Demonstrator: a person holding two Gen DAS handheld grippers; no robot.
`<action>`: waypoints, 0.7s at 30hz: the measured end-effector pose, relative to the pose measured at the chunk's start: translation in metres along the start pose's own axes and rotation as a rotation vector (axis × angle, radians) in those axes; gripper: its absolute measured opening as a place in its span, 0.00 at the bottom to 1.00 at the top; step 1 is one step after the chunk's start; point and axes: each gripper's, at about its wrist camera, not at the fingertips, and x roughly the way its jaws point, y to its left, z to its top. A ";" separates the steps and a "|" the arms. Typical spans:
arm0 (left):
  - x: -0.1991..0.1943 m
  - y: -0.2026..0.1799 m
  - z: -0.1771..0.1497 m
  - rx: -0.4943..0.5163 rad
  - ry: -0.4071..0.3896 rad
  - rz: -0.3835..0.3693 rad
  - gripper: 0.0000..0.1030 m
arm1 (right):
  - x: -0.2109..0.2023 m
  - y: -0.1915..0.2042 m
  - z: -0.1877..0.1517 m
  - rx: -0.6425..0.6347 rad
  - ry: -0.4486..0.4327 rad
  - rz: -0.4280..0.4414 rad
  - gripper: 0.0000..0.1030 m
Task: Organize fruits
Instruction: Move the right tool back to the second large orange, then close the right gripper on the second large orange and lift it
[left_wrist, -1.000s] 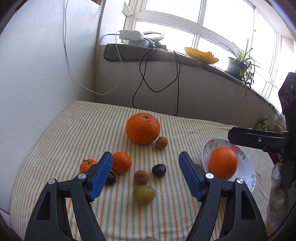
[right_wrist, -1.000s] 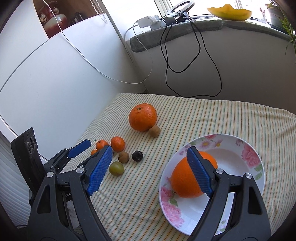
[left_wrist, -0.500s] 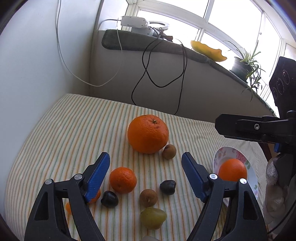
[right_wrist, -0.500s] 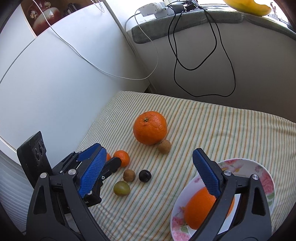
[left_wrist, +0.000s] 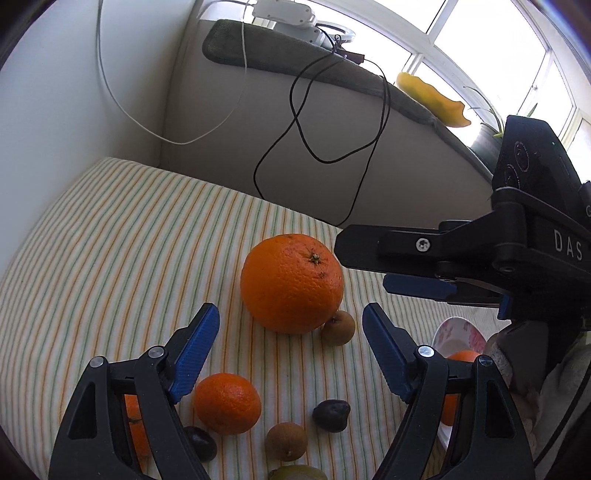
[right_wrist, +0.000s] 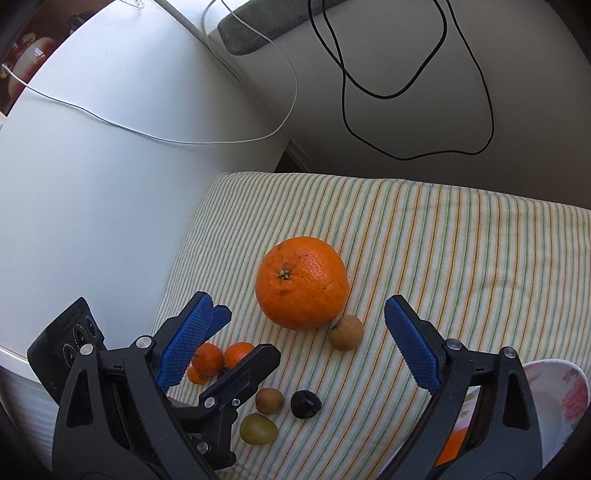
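Fruits, led by a big round orange (left_wrist: 291, 282), lie on a green-and-orange striped cloth (left_wrist: 110, 236) below a grey windowsill wall draped with black cable (right_wrist: 406, 92), both left gripper (left_wrist: 290, 332) and right gripper (right_wrist: 303, 325) spread empty

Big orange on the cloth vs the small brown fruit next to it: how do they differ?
The big orange is bright orange; the small brown fruit is dull tan. The big orange is by far the larger, towering over the small brown fruit at its base. The orange's skin is pitted with a green stem scar on top; the brown fruit looks matte and smoother. Both are roundish, lie on the striped cloth outside the plate, close together, perhaps touching.
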 end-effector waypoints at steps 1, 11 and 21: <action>0.002 0.001 0.001 -0.003 0.003 0.001 0.77 | 0.004 -0.001 0.002 0.006 0.009 -0.001 0.93; 0.023 0.004 0.009 -0.029 0.043 -0.033 0.76 | 0.037 -0.009 0.014 0.056 0.067 0.004 0.86; 0.042 0.006 0.016 -0.052 0.056 -0.039 0.67 | 0.068 -0.010 0.026 0.065 0.095 0.000 0.75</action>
